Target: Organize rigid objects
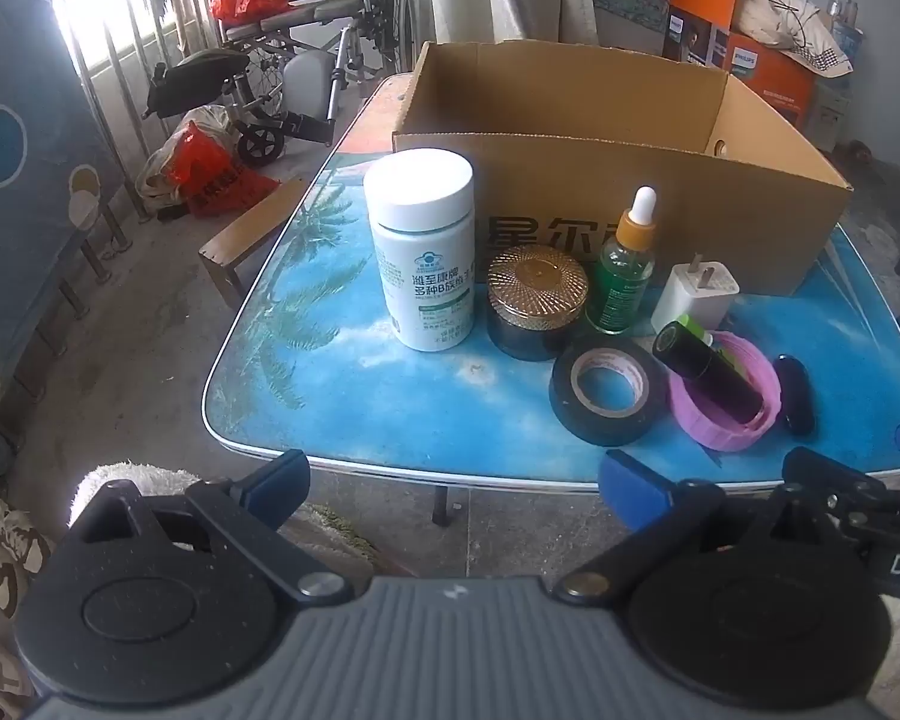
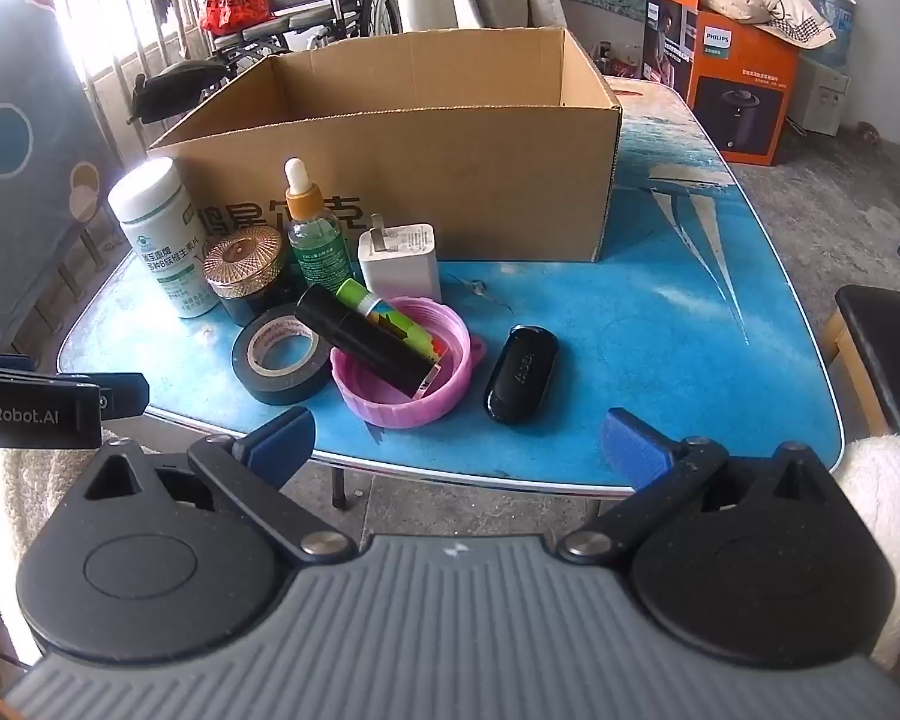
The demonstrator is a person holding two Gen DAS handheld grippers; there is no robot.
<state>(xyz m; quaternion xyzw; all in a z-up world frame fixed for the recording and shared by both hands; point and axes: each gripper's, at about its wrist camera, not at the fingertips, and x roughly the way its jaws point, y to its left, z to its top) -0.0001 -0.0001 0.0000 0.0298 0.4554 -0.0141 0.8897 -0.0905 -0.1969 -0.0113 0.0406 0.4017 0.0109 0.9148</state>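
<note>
**Start position: nothing picked yet**

Left gripper (image 1: 453,483) and right gripper (image 2: 456,441) hover at the table (image 2: 660,324) edge, jaws wide and empty. All items, from white bottle (image 1: 423,249) to black case (image 2: 521,373), stand before the empty cardboard box (image 2: 450,180). Judged next: advance, close on one item

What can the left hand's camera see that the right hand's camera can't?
Only the left wrist view shows the red bags on the floor beside the wheelchair, and the box's far inside wall with its hole.

Only the right wrist view shows the sailboat picture on the table and the black stool at the right.

Both show the cardboard box, white bottle, gold-lidded jar, dropper bottle, white charger, black tape roll, pink lid and black case. Both grippers hover open at the table's near edge.
</note>
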